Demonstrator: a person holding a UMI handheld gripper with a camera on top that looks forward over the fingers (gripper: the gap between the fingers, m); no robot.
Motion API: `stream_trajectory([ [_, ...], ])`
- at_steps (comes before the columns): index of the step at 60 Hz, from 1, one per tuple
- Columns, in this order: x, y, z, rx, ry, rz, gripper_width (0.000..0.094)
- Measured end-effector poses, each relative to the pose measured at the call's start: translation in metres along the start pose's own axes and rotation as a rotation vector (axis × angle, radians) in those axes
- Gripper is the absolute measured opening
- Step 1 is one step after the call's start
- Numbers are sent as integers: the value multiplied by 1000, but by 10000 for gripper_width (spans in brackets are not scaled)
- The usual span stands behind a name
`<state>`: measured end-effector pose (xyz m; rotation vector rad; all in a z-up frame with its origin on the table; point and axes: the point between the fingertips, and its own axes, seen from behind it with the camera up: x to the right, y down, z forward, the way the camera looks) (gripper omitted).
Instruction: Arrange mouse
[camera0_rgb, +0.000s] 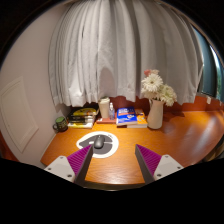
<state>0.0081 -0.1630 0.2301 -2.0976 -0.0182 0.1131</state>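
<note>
Claw (112, 160) spread wide, holding nothing; purple pads (78, 159) facing inward. Mouse (98, 143) lies on round white mat (98, 145) on wooden counter (185, 130), just ahead of left finger, not touched. Beyond: books (127, 116), vase with flowers (155, 100), white curtain (110, 50) behind.

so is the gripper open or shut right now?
Open. The gripper has its two pads spread wide with bare desk between them; the mouse sits just ahead on its mat, untouched.
</note>
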Motion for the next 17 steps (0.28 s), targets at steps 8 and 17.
stream_trajectory([
  [8, 3, -1, -6, 7, 2, 3, 852],
  [17, 3, 0, -8, 12, -1, 6, 853],
])
